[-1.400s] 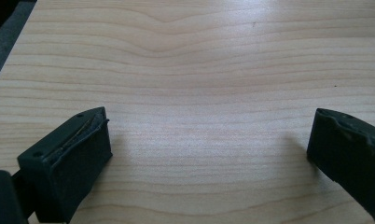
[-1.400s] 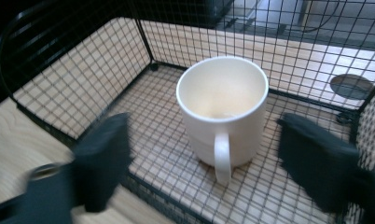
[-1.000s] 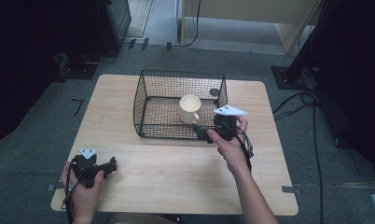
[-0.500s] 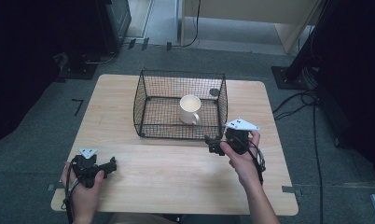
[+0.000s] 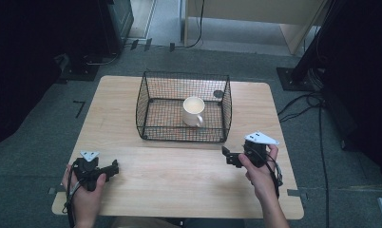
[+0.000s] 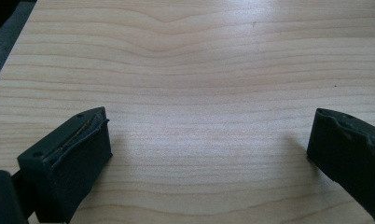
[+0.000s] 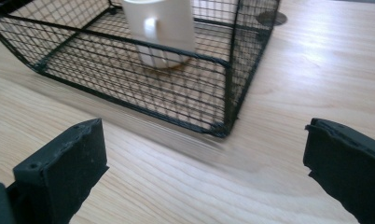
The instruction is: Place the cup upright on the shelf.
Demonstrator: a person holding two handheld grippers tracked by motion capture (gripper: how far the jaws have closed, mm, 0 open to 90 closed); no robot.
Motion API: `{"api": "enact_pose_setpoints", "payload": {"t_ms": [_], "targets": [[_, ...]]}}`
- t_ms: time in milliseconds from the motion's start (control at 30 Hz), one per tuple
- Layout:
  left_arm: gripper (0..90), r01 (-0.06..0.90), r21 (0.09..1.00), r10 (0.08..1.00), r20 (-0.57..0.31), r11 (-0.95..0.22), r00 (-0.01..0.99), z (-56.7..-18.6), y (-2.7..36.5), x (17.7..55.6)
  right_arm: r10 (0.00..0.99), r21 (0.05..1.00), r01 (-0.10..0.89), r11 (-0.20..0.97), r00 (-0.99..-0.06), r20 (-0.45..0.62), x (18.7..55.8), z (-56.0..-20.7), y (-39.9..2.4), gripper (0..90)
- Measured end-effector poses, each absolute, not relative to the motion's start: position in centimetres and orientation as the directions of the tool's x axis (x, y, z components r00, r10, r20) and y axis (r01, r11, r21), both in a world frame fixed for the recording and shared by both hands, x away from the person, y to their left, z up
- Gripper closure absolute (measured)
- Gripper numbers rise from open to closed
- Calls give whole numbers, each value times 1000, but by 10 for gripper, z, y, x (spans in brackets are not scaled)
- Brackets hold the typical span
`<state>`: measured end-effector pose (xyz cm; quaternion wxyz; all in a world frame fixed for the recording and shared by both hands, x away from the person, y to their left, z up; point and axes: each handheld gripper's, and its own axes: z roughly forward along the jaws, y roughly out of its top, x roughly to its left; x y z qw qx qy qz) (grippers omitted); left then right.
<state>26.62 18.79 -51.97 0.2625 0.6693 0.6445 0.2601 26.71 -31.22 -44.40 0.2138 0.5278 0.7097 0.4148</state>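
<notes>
A black wire basket (image 5: 183, 107), open at the top, is set upright on the far middle of a light wooden table (image 5: 179, 175). A cream mug (image 5: 194, 111) is placed upright inside it, towards the right half of the basket floor, with its handle turned to the near right. The mug appears empty. In the right gripper view, the handle is seen through the mesh.

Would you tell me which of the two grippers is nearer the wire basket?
The right gripper, just off the wire basket's front right corner. The left gripper sits farther back, near the table's front left corner.
</notes>
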Motion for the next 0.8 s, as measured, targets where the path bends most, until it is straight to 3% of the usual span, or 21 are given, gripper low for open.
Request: {"api": "enact_pose_setpoints", "payload": {"t_ms": [800], "targets": [[0,726,687,999,10,-32,34,-520,188,266,970,776,627,70,-224,93,246,-477,-373,0]]}}
